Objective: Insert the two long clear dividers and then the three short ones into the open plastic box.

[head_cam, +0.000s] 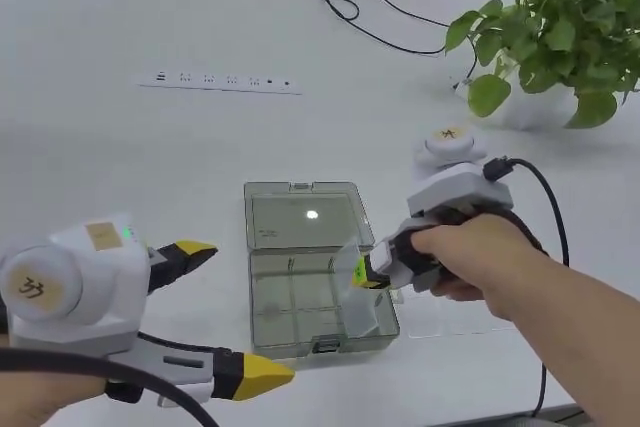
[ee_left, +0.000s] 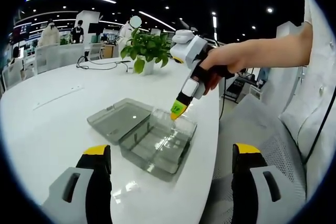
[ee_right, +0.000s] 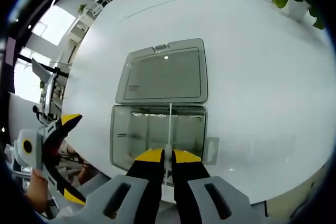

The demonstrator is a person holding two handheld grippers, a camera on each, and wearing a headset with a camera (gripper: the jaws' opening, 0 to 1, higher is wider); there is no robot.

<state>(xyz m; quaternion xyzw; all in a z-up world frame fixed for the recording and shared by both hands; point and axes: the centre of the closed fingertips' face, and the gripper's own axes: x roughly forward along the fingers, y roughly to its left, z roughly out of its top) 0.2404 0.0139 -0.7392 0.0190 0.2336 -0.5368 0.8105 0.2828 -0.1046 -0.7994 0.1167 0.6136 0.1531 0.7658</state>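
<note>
We see the box (head_cam: 290, 297) as smoky see-through plastic, glossy enough that its lid (head_cam: 290, 232) mirrors a ceiling light. The divider (head_cam: 365, 302) is clear, smooth plastic. The table (head_cam: 120, 167) looks smooth, with a faint sheen. The left gripper (head_cam: 240, 312) and right gripper (ee_right: 168, 156) have matt plastic shells. The leaves (head_cam: 545, 17) look waxy.
</note>
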